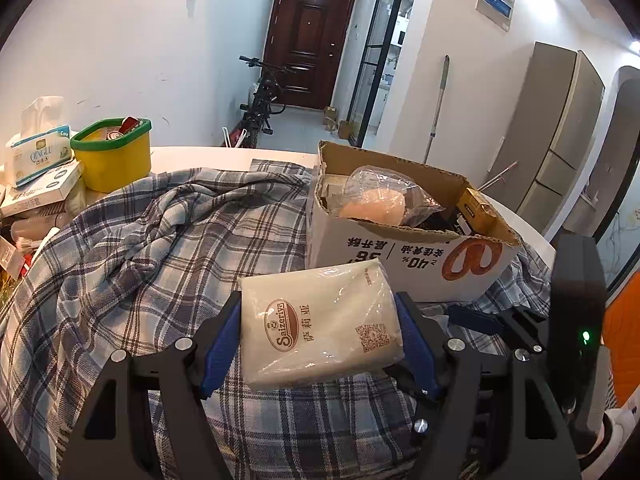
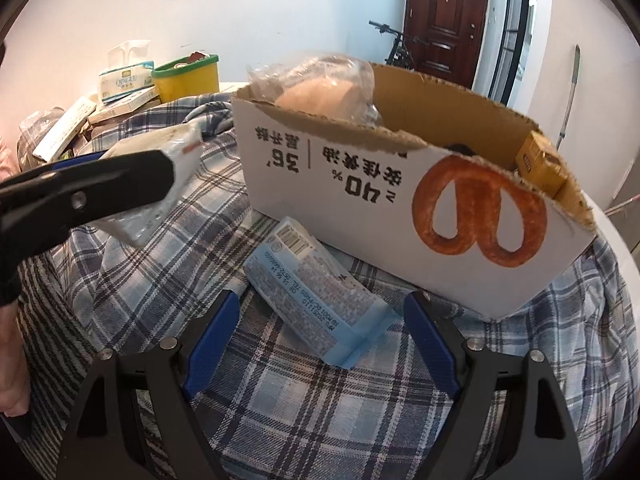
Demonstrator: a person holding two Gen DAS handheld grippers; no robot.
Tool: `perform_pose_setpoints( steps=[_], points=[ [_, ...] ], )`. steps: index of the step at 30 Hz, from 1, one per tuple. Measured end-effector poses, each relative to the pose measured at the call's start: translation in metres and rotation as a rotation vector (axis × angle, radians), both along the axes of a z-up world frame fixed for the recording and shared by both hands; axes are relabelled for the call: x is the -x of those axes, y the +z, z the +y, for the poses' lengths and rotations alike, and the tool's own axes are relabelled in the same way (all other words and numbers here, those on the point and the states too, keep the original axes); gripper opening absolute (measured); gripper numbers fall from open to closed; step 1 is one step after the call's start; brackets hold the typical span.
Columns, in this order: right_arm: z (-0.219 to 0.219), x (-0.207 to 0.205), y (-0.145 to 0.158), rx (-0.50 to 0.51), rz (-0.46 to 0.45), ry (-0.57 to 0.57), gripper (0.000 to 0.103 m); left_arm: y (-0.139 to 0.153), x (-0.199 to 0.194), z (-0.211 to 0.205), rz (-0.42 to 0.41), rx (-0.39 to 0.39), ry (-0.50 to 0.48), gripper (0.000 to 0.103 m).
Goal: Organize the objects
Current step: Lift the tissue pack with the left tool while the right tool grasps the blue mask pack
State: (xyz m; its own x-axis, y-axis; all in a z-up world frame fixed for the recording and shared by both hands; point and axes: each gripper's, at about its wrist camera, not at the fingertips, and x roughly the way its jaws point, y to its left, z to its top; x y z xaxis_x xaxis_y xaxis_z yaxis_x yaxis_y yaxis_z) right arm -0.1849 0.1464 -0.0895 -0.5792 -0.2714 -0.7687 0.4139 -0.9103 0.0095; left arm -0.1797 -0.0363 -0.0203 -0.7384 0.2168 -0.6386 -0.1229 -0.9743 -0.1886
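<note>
The blue tissue pack [image 2: 316, 292] lies flat on the plaid cloth [image 2: 320, 412], straight ahead of the right gripper [image 2: 320, 344] and partly between its blue pads [image 2: 430, 344]. Its long axis runs on a slant, from the barcode end far and to the left down to the folded end near and to the right, so it sits skewed across the gap rather than square to it. The pads stand apart on either side with cloth showing between each pad and the wrapper; nothing is touched or held. Just beyond the pack, and almost against its far end, stands the open pretzel carton [image 2: 400, 200], which I take to be where the loose packs belong. The right hand is plainly the nearer one to this pack. The left gripper [image 1: 320, 336] is busy: its pads [image 1: 222, 340] are clamped on the flanks of a cream Saizeriya napkin pack [image 1: 320, 320], held clear above the cloth, with the carton ahead and to its right. For a clean grip, the right gripper would likely need to turn a little to match the slant before closing.
</note>
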Motion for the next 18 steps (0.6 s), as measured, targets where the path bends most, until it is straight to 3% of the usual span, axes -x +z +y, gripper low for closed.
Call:
perform_pose_setpoints(
  steps=[2, 5, 9, 18],
  points=[
    [0.001, 0.003, -0.002, 0.008, -0.023, -0.002, 0.072, 0.000, 0.000, 0.002, -0.002, 0.004, -0.007, 0.075],
    [0.000, 0.005, -0.006, 0.013, -0.048, 0.000, 0.052, 0.000, 0.000, 0.004, -0.003, 0.007, -0.014, 0.075],
    [0.000, 0.003, -0.004, 0.023, -0.042, 0.013, 0.044, 0.000, -0.001, 0.004, 0.003, 0.007, -0.011, 0.075],
    [0.006, -0.008, 0.020, 0.070, 0.049, 0.001, 0.041, 0.001, -0.002, 0.003, 0.013, 0.007, -0.017, 0.075]
  ],
)
